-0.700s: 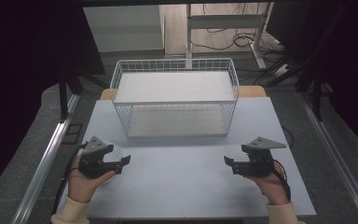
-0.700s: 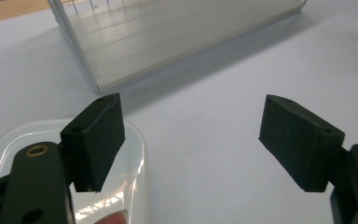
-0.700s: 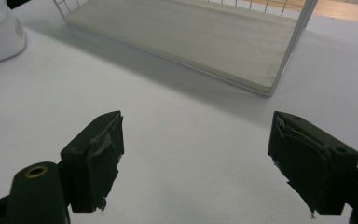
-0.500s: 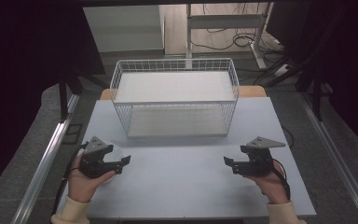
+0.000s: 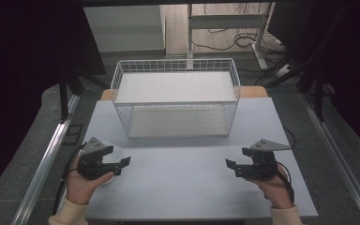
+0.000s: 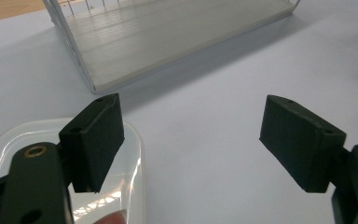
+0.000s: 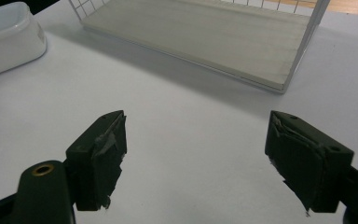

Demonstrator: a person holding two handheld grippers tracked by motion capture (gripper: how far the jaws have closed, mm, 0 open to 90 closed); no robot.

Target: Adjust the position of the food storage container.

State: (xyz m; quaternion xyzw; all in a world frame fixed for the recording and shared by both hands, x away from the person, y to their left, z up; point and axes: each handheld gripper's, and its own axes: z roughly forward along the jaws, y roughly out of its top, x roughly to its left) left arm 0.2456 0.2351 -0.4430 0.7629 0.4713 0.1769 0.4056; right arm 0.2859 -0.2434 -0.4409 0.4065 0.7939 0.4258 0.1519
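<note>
While both tools [image 5: 124, 162] [image 5: 230, 165] gape empty, clear container [image 7: 7, 35] lies flat, long axis toward rack [image 5: 176, 101].

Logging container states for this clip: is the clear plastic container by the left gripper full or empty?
Empty. The clear container shows only the table through its walls; the right gripper view shows nothing inside it either.

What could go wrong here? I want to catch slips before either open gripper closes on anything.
The clear plastic container lies partly under one jaw of the left gripper, not between the jaws; closing now would likely miss or nudge it. Its smooth rim could slip. The white wire rack stands close ahead, so a hasty lift might clip it.
</note>
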